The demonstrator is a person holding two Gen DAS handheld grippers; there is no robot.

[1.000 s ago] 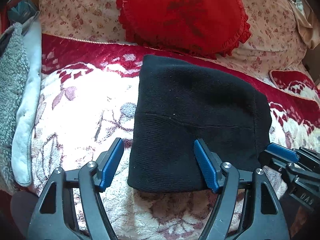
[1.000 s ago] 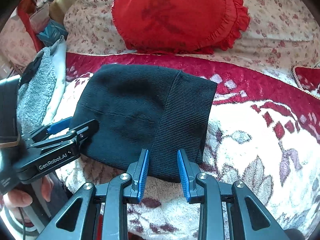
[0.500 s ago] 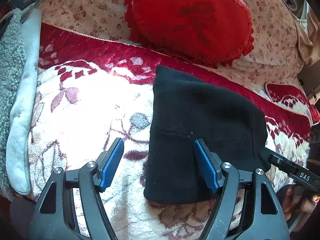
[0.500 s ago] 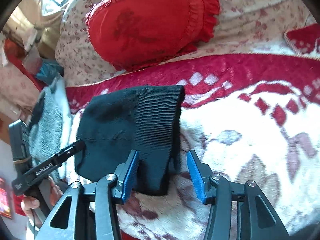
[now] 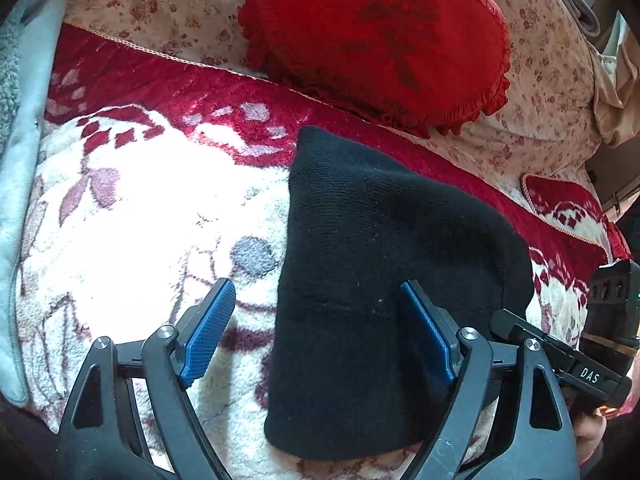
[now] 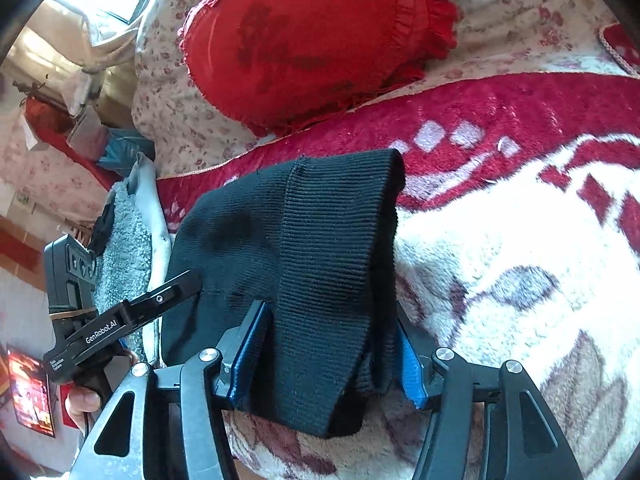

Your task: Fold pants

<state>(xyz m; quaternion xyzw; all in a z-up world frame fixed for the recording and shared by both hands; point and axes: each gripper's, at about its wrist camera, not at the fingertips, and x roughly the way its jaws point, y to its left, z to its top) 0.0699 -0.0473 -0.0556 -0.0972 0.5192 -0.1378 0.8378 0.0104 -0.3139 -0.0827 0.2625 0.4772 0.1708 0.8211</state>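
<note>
The black knit pants [image 5: 380,264] lie folded into a compact block on the red and white floral blanket [image 5: 132,216]. My left gripper [image 5: 316,328] is open; its right finger rests on the pants' near part, its left finger is over bare blanket. In the right wrist view the ribbed waistband end of the pants [image 6: 328,264] lies between the fingers of my right gripper [image 6: 326,356], which is open wide around it. The left gripper's body [image 6: 120,320] shows at the left there; the right gripper's body [image 5: 560,364] shows at the right of the left wrist view.
A red heart-shaped ruffled cushion [image 5: 380,36] leans on the floral backrest [image 5: 160,8] behind the pants. A grey fleece garment [image 6: 124,252] lies at the blanket's left edge. A second red patterned cushion [image 5: 568,208] sits at far right.
My right gripper has opened wider and moved in over the waistband end of the pants. My left gripper has shifted slightly left and stayed open.
</note>
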